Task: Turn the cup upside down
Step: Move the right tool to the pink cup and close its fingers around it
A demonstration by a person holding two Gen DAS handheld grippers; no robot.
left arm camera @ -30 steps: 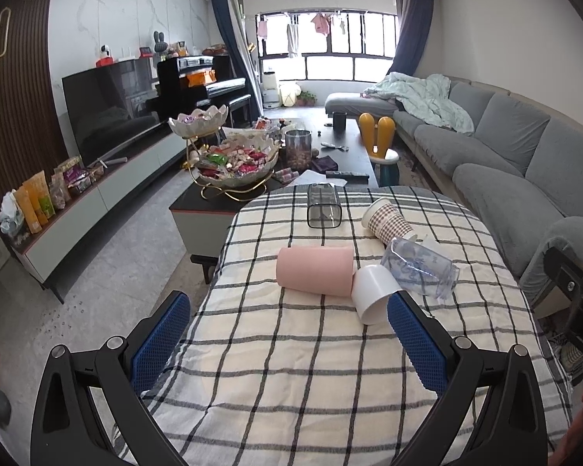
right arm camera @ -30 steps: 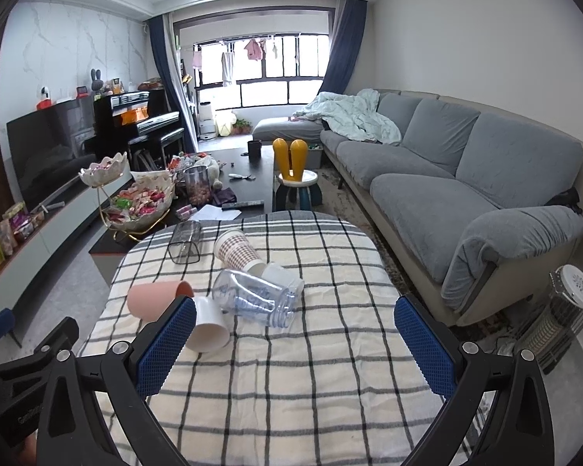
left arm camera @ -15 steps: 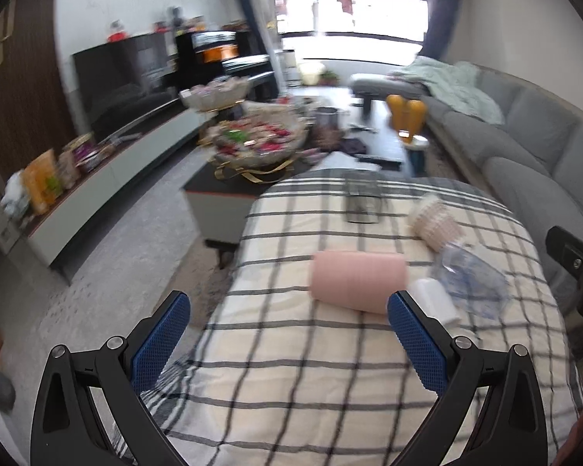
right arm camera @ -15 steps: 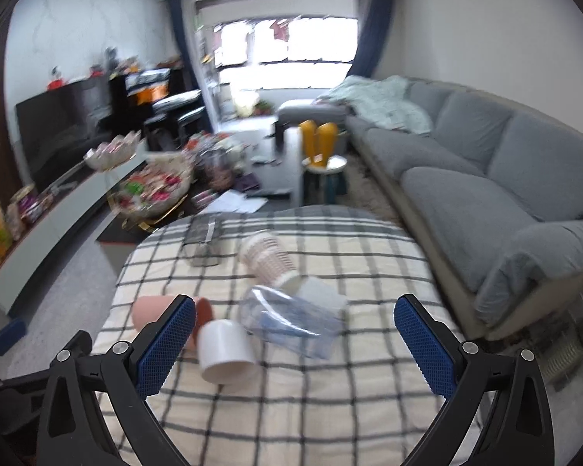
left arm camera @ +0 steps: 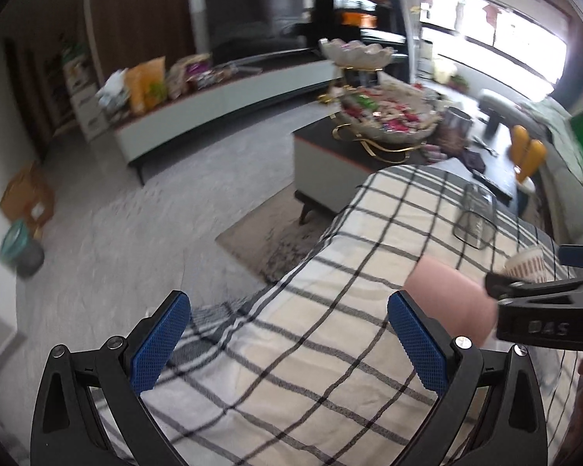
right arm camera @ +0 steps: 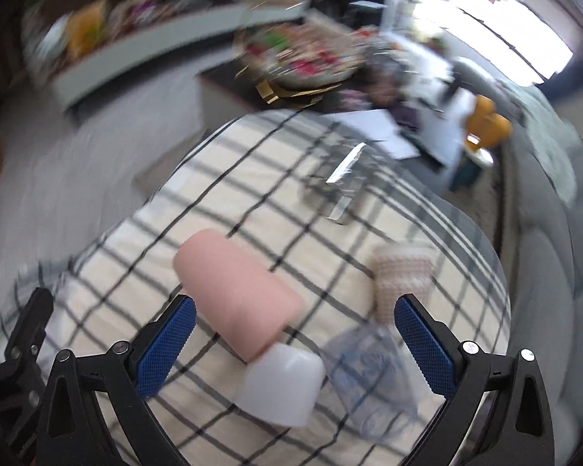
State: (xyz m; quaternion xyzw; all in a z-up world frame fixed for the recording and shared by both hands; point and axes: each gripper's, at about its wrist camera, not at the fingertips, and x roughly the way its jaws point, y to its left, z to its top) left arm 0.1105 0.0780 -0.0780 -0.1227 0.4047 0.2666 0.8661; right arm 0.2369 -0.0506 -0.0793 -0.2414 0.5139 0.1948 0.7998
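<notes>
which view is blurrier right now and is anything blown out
Right wrist view is blurrier: motion smear across the room and the pink cup, only the right gripper stays crisp. Left wrist view is milder, softest at the floor. The window is blown out in both.

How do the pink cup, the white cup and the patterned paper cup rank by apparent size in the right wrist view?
1. pink cup
2. white cup
3. patterned paper cup
The white cup lies nearer the camera, and the picture is blurred, so the last two are uncertain.
</notes>
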